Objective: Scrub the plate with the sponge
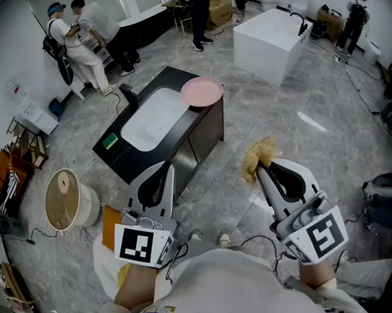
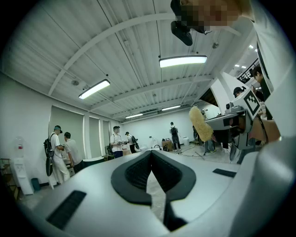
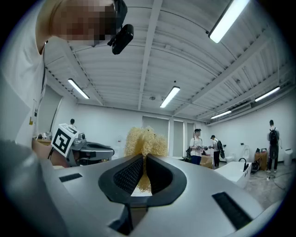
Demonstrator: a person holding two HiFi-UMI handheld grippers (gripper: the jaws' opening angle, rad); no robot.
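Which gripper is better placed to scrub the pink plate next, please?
Right: the right gripper has its jaws shut on the yellow sponge, while the left gripper is shut and empty. Neither touches the pink plate.

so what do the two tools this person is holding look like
Both are pale grey plastic wedges with black ribbed pads inside. The left tool and right tool each carry a white cube printed with black square markers. Thin black cables trail from them. The person wears a white top.
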